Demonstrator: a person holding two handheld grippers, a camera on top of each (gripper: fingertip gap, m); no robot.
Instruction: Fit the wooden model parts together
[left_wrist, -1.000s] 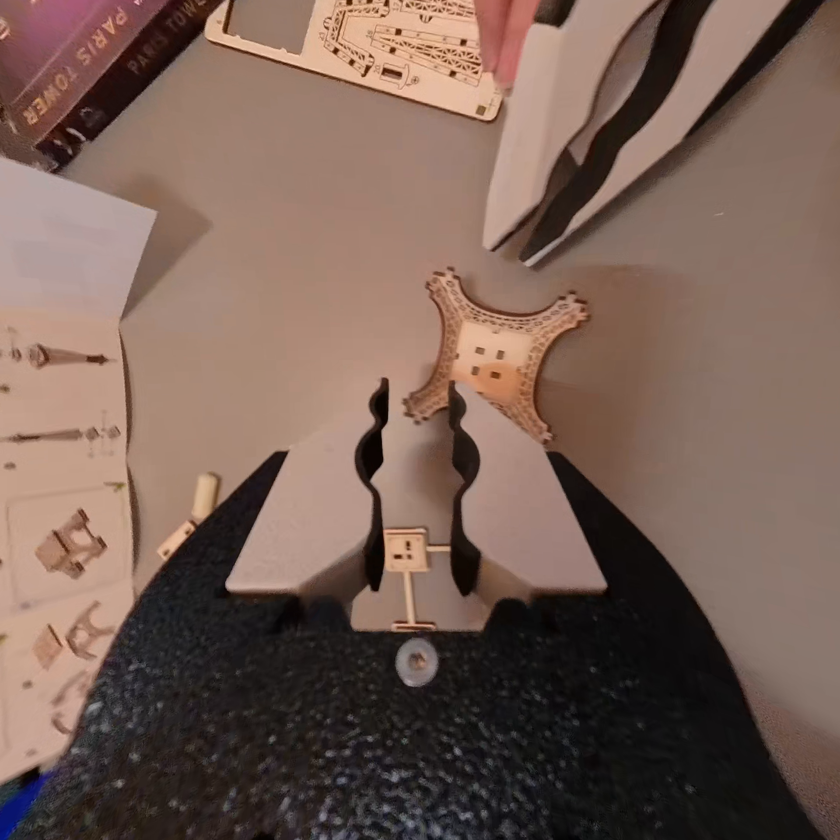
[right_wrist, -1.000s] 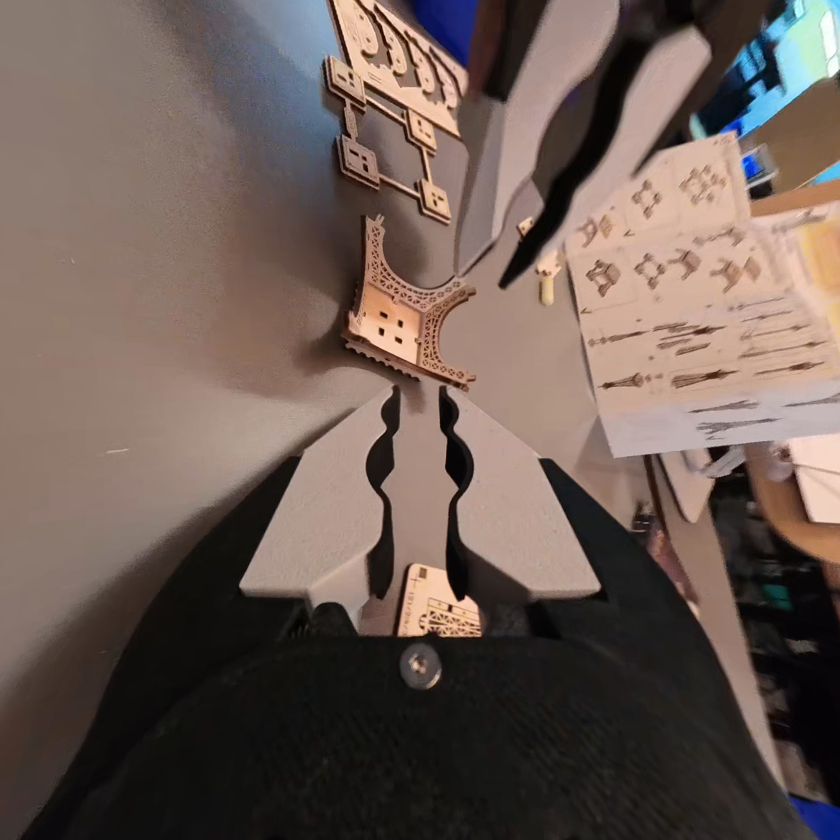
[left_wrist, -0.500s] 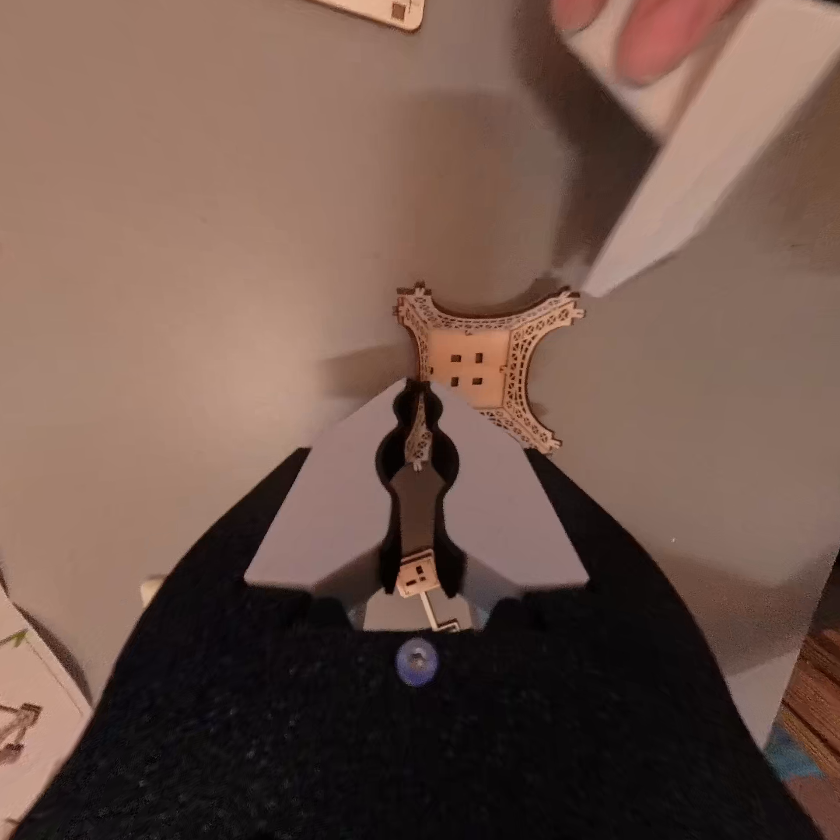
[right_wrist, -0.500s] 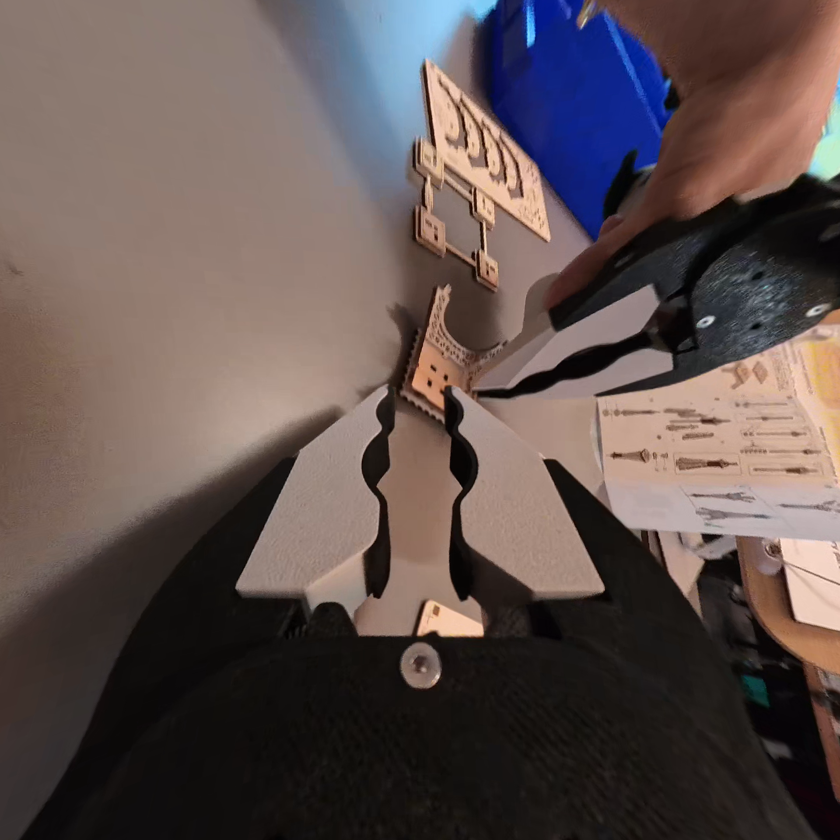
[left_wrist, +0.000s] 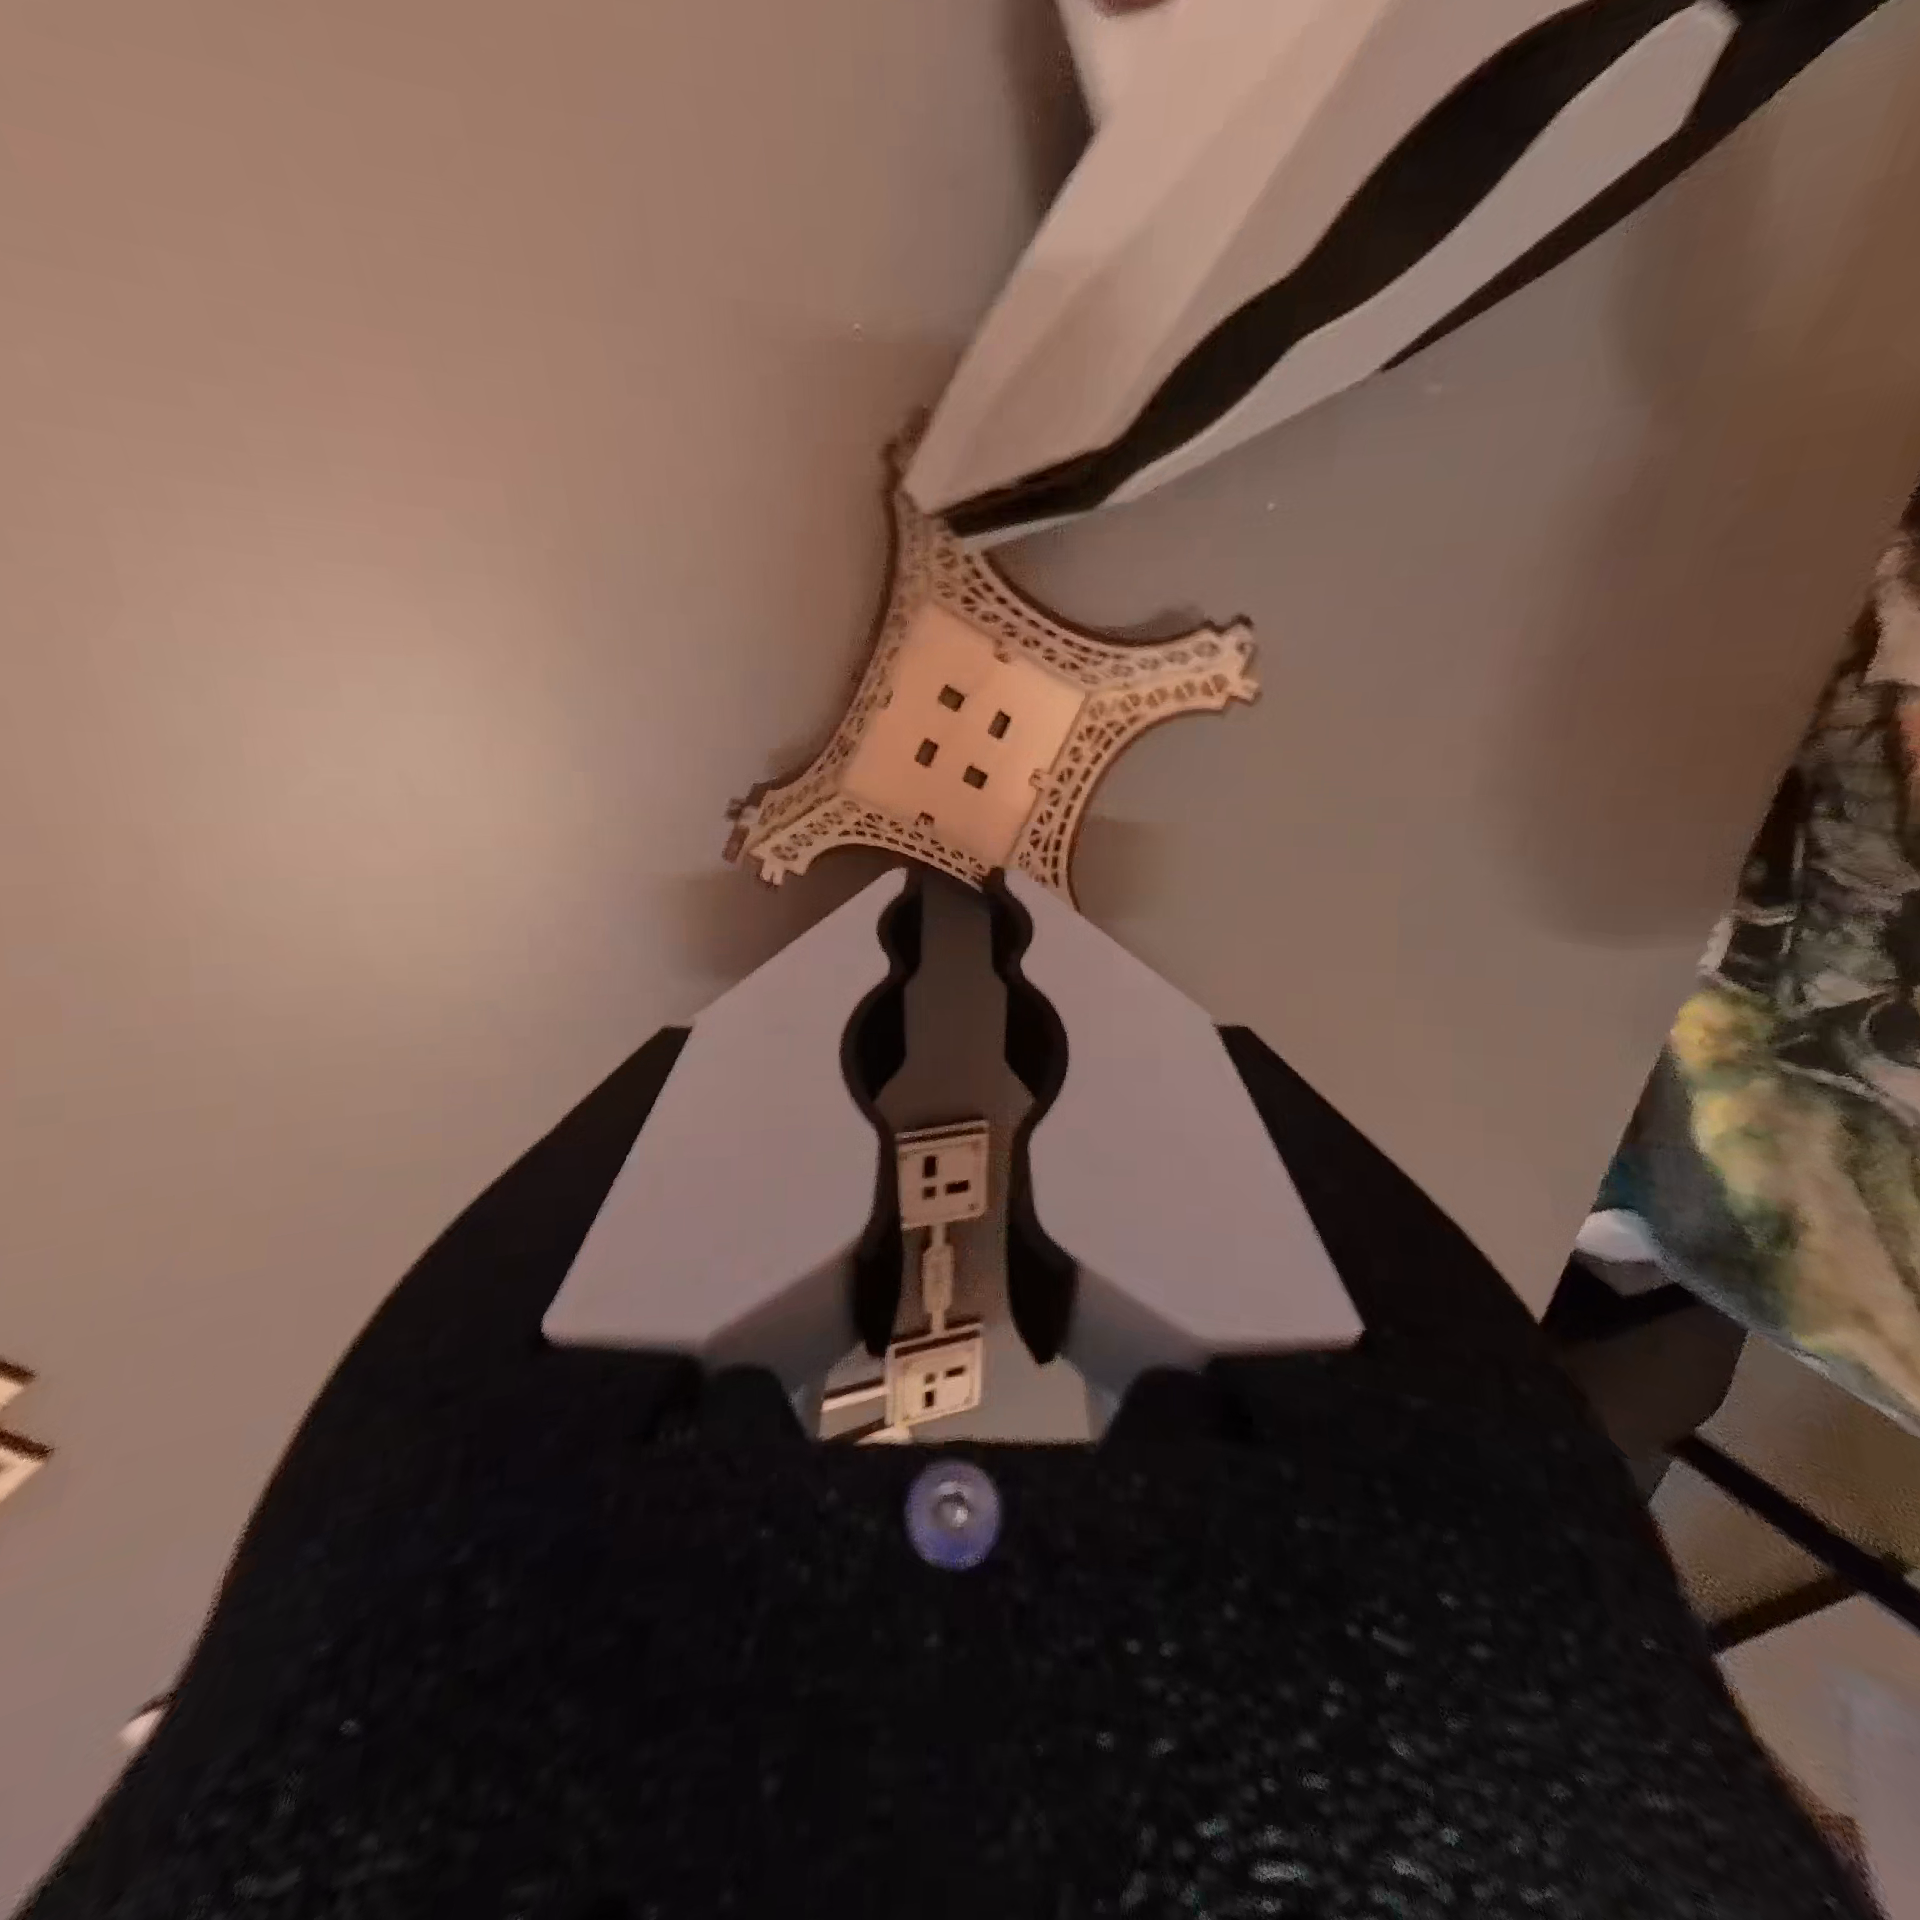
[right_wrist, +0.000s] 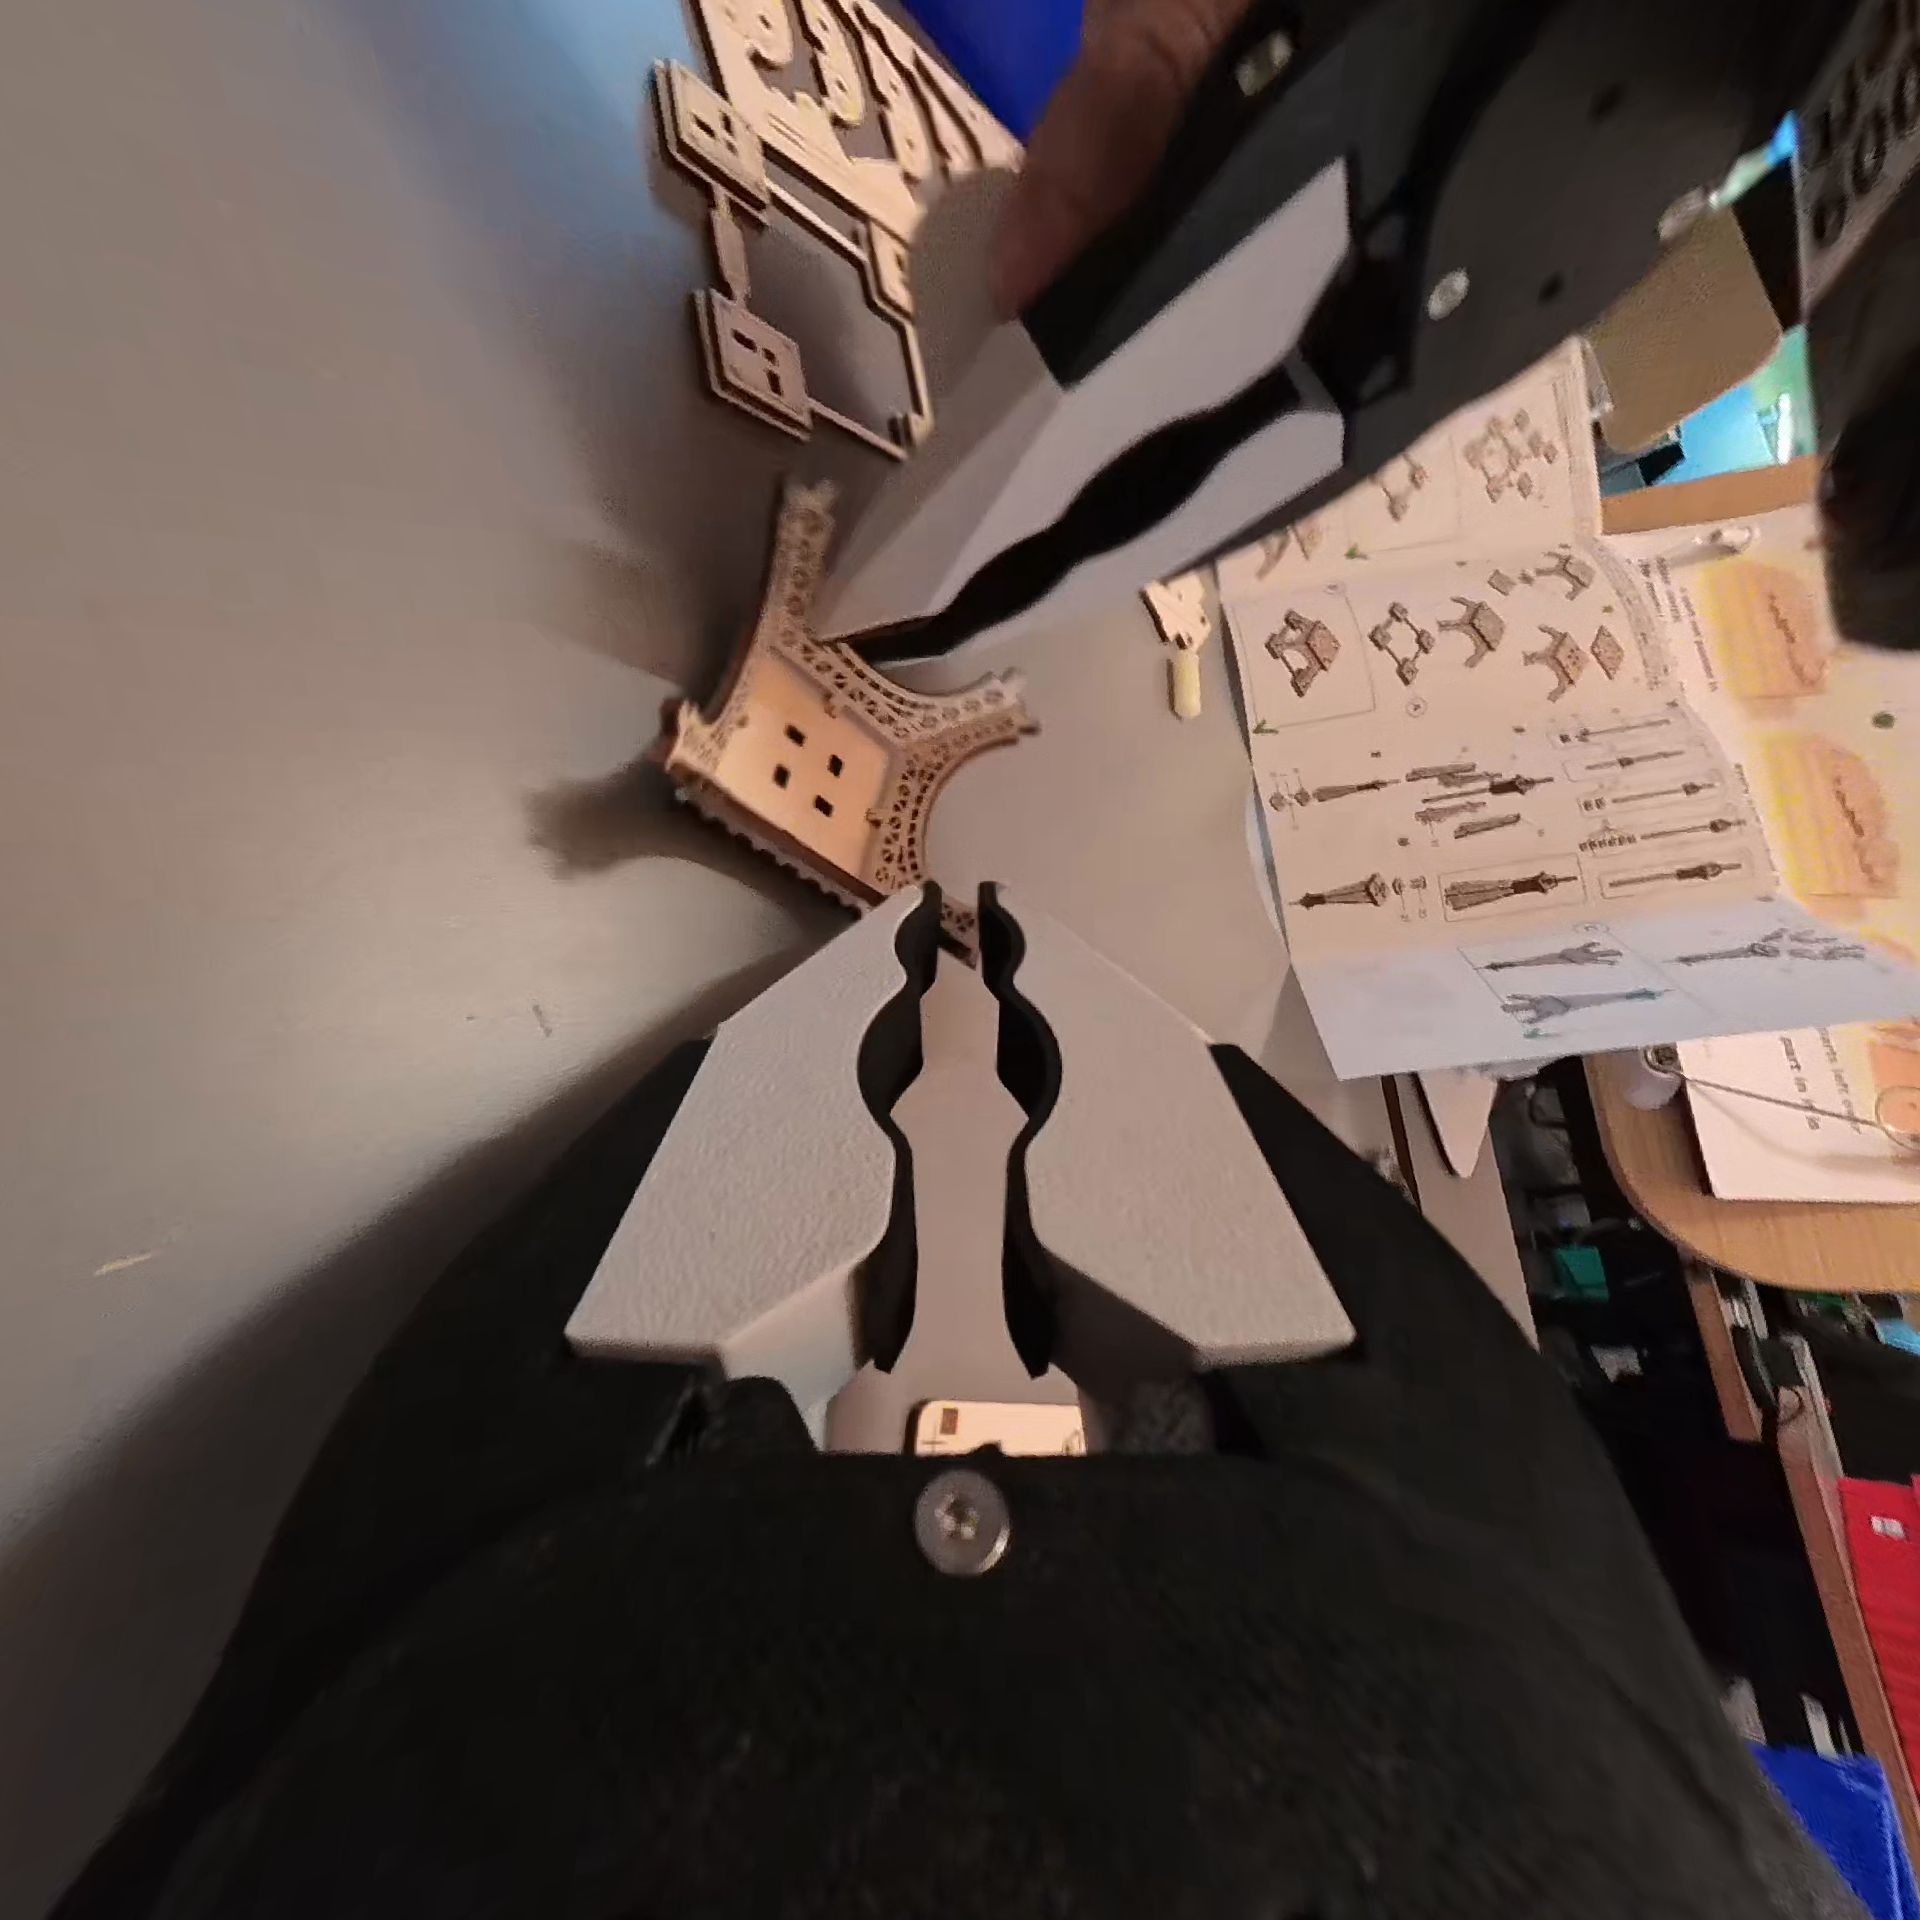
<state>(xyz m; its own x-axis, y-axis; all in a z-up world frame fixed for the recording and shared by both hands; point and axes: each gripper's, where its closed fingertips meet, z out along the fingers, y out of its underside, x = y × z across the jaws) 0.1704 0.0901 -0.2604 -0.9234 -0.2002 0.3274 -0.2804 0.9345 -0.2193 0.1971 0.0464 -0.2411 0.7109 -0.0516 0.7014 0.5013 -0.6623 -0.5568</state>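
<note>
The wooden tower base (left_wrist: 966, 758), a square platform with four lattice legs, lies on the grey table (left_wrist: 416, 623). My left gripper (left_wrist: 951, 883) has its jaws a narrow gap apart, tips at the base's near arch edge, with nothing seen between them. In the right wrist view it (right_wrist: 847, 636) reaches in from above right. My right gripper (right_wrist: 956, 899) is closed down on one leg of the base (right_wrist: 821, 769). In the left wrist view it (left_wrist: 940, 509) meets the far leg.
A strip of small square wooden parts (left_wrist: 940, 1190) lies under the left fingers. A punched wooden sheet (right_wrist: 779, 260), an instruction sheet (right_wrist: 1507, 779) and a small pale peg (right_wrist: 1184, 686) lie around the base. The table edge (left_wrist: 1621, 1091) is at the right. Tip to tip, the grippers are about 6 cm apart.
The left jaws, pinched on a leg half a second ago, have parted a little. The right gripper has moved in and closed on another leg. The base has turned.
</note>
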